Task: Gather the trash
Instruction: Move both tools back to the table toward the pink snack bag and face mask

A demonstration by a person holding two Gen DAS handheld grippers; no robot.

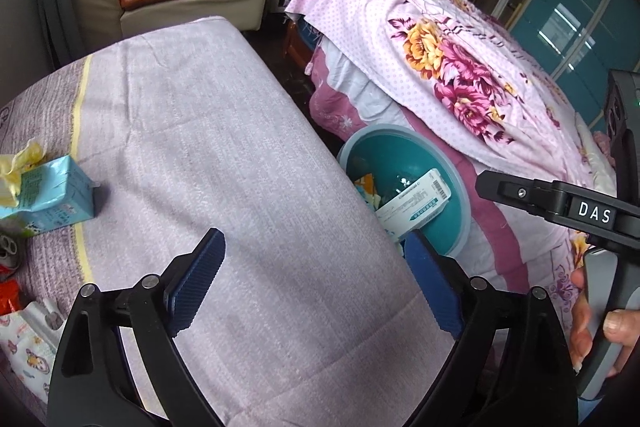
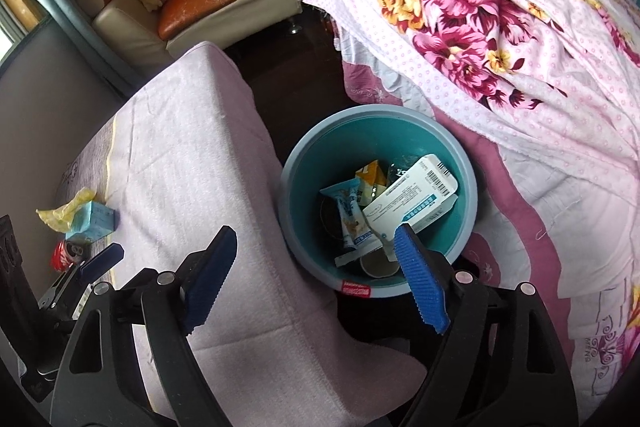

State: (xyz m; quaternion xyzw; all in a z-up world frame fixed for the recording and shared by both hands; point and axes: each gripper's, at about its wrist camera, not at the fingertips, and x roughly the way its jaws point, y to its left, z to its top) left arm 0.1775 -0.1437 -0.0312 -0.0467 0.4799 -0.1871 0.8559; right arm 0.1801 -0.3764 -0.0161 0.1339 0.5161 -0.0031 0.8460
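Both your left hand-held gripper (image 1: 316, 283) and right hand-held gripper (image 2: 316, 279) stand wide and empty; the bin (image 2: 468, 203) sits just beyond the right one. Next, I judge, reach left for the blue carton (image 1: 52, 191) on the surface (image 1: 224, 115).

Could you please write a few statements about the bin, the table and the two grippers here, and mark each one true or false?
1. The white box lies inside the teal bin. True.
2. The right gripper is clamped on a snack wrapper. False: its jaws stand open with nothing between them.
3. A light blue carton stands on the cloth-covered table. True.
4. The bin is empty. False: it holds the white box, an orange carton, a blue wrapper and more.
5. The left gripper is open and holds nothing. True.
6. The bin stands on top of the table. False: it stands lower, between the table and the flowered bedding.
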